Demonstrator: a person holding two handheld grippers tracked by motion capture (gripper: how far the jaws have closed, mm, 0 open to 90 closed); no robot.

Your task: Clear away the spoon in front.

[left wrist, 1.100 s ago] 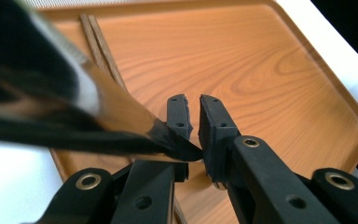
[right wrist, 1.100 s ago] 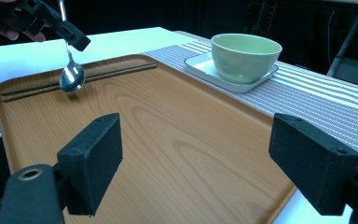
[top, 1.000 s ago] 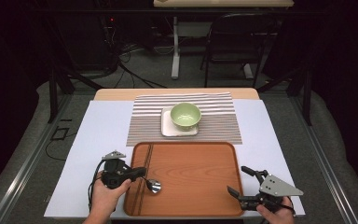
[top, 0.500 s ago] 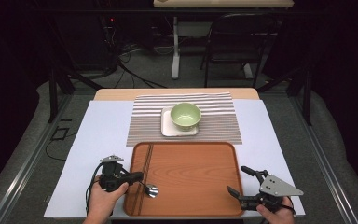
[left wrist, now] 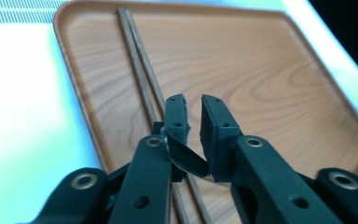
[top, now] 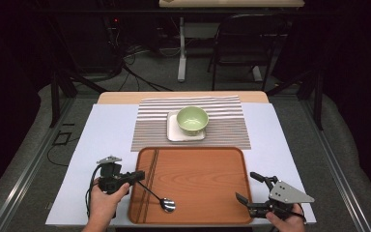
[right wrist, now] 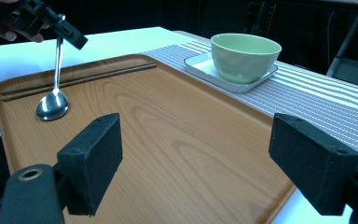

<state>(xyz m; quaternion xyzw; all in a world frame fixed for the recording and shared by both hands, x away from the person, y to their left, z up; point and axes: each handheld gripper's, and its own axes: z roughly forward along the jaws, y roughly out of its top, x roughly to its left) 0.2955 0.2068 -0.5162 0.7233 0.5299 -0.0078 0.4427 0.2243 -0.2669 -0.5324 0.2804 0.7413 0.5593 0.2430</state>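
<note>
The left gripper [top: 134, 176] clamps the spoon [top: 160, 199] by its handle, bowl down on the tray [top: 198, 159] near its front-left corner, just right of the chopsticks [top: 151, 179]. The right gripper [top: 251, 193] gapes wide at the front-right corner.

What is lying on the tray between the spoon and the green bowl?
Nothing. In the right gripper view, bare wood of the tray runs from the spoon toward the green bowl; the chopsticks lie off to the side.
</note>
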